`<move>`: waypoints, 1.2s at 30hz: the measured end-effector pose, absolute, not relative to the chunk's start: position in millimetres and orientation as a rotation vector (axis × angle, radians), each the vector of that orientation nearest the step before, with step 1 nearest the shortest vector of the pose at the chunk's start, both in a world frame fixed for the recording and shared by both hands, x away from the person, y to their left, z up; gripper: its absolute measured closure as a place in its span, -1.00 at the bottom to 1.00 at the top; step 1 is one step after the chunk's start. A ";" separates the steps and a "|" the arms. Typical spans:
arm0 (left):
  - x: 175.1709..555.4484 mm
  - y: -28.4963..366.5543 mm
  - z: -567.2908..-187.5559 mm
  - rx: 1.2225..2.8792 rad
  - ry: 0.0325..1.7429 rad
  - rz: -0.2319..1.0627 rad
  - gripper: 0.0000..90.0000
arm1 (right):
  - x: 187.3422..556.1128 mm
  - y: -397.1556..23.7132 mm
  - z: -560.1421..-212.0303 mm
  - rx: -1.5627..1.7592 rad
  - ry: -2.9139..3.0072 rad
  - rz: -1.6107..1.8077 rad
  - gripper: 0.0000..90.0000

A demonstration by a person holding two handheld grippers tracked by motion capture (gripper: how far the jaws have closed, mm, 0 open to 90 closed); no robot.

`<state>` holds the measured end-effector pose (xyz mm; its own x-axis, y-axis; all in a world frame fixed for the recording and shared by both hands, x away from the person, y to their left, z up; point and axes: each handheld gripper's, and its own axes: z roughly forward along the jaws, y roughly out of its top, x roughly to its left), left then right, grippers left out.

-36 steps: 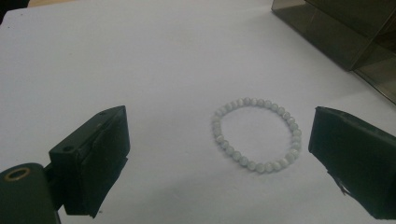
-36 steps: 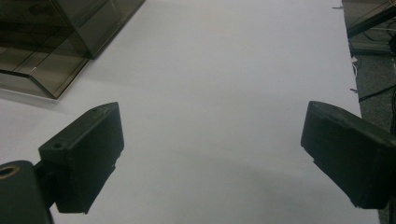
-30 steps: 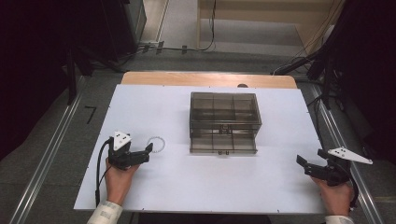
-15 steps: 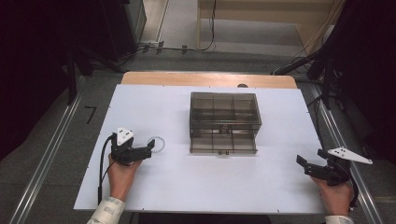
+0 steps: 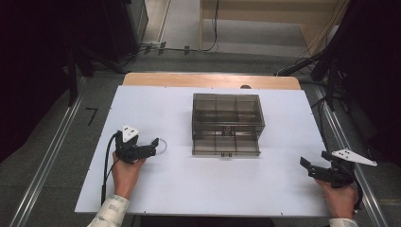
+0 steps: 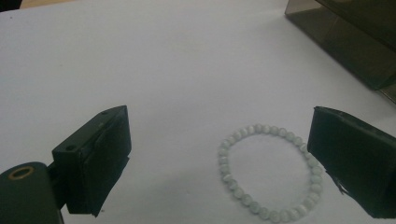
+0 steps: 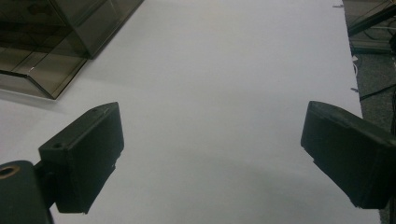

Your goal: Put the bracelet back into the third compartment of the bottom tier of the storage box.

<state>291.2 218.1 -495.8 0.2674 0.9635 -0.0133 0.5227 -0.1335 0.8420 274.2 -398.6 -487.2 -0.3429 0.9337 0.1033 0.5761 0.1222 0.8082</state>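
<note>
Bead bracelet [image 6: 271, 175] lies flat on the white table [image 5: 189, 189], between the wide-open jaws of the left gripper [image 6: 224, 163]; light, limp, rolling beads, so pinch across one strand. Right gripper [image 7: 212, 158] gapes wide, empty

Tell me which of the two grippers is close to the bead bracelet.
The left gripper: the bead bracelet lies between its open jaws. The right gripper waits far off, near the table's right edge.

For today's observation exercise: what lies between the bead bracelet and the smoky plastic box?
Only bare white table: in the high view, nothing sits between the bracelet and the box.
</note>
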 end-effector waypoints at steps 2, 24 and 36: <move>291.9 219.9 -496.4 1.774 1.373 0.723 -0.85 | 273.8 -398.4 -486.9 1.456 1.973 1.107 -0.90; 300.7 222.7 -507.2 1.849 1.418 0.686 -0.37 | 275.5 -397.2 -488.6 1.461 1.982 1.093 -0.90; 304.3 221.2 -509.9 1.920 1.391 0.637 0.34 | 277.3 -396.8 -490.4 1.469 1.990 1.082 -0.90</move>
